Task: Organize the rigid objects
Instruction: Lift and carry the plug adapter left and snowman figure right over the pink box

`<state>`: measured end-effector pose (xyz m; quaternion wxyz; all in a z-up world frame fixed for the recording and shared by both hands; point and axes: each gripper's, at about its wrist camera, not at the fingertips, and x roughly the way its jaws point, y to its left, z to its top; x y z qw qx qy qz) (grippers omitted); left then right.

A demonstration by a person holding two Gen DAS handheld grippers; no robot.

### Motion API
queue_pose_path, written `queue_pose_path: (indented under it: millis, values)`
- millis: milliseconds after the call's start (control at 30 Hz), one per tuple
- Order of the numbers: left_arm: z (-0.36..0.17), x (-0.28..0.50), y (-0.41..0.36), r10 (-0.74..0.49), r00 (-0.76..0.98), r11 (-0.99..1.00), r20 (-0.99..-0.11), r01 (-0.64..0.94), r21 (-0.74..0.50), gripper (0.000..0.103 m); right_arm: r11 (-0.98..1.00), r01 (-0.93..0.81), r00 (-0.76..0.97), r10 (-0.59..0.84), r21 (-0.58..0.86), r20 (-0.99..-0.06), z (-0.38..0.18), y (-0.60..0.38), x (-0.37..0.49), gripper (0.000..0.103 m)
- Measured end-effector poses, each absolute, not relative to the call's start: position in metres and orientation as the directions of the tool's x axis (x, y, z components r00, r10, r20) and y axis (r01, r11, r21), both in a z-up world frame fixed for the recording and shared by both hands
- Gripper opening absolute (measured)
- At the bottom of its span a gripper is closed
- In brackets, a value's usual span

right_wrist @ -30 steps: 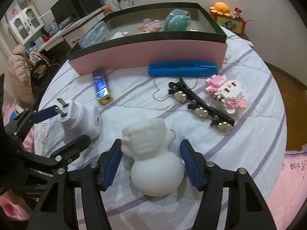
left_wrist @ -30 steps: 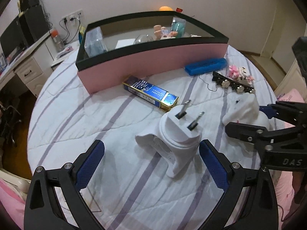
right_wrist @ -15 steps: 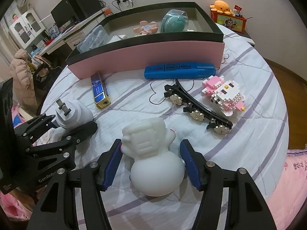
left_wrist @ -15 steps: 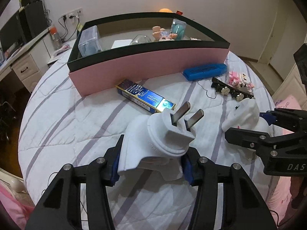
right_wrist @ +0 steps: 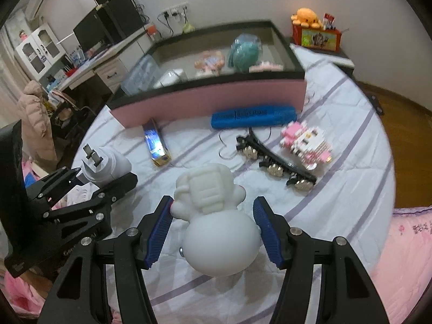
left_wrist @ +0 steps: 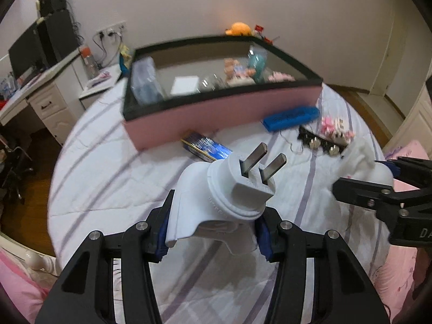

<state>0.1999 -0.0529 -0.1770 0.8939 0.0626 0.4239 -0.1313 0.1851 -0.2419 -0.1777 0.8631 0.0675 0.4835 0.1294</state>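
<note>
My left gripper [left_wrist: 213, 232] is shut on a white plug adapter [left_wrist: 226, 191], prongs pointing up and away, and holds it above the bed. It also shows in the right wrist view [right_wrist: 101, 167]. My right gripper [right_wrist: 213, 229] is shut on a white round figurine [right_wrist: 216, 221] and holds it off the sheet; the figurine shows blurred in the left wrist view [left_wrist: 361, 164]. The pink box with a black rim [right_wrist: 210, 100] stands behind, holding several items.
On the striped sheet [right_wrist: 337, 205] lie a blue case [right_wrist: 253, 116], a blue-and-gold pack [right_wrist: 156, 145], a black hair clip with studs [right_wrist: 275, 162] and a pink-and-white block figure [right_wrist: 305, 141]. A desk [left_wrist: 40, 100] stands left of the bed.
My left gripper closed on the plug adapter and lifted it. My right gripper lifted the white figurine off the sheet. Both views rose and tilted toward the pink box.
</note>
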Motion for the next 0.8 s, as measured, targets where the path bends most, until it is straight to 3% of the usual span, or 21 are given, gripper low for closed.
queue_pose_path:
  millis: [400, 800]
  values:
    - [-0.101, 0.161, -0.020, -0.147, 0.776, 0.978, -0.613, 0.208, 0.030, 0.052, 0.956, -0.202, 0.676, 0.293, 0.212, -0.676, -0.097, -0.229, 0.132, 0.062]
    - [-0.070, 0.124, 0.005, -0.141, 0.840, 0.984, -0.523, 0.176, 0.017, 0.052, 0.953, -0.242, 0.747, 0.303, 0.183, -0.592, -0.064, -0.202, 0.095, 0.063]
